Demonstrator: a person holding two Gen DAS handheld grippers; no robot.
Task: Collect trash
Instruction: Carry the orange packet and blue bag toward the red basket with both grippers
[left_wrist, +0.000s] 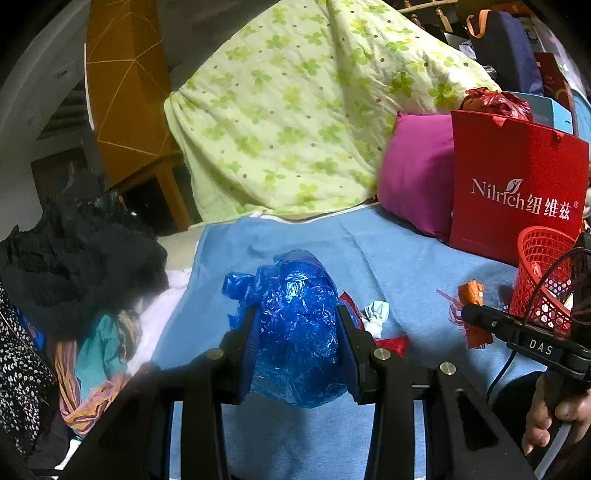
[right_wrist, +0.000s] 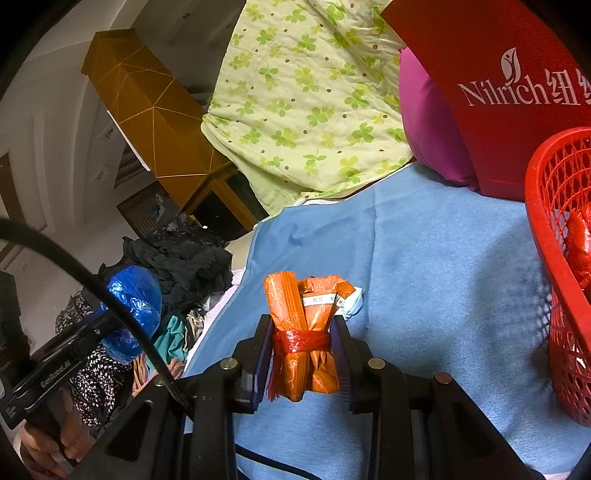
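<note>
Both tools are loaded, so the pick-up step looks done and the carry to the bin is what is in hand. The left tool (left_wrist: 295, 328) is clamped on a crumpled blue plastic bag (left_wrist: 295, 314), held above the blue bed sheet (left_wrist: 388, 251). The right tool (right_wrist: 304, 354) grips an orange wrapper bundle (right_wrist: 303, 332) tied round with a red band, also held clear of the sheet. The red mesh basket (right_wrist: 561, 258) stands just to the right of that tool, with some red scraps already inside. More scraps, a white wad (left_wrist: 376, 314) and a red piece (left_wrist: 393, 343), lie on the sheet beyond the left tool. The next move probably calls for swinging each load over the basket rim before letting go, the right one first since it is nearer.
</note>
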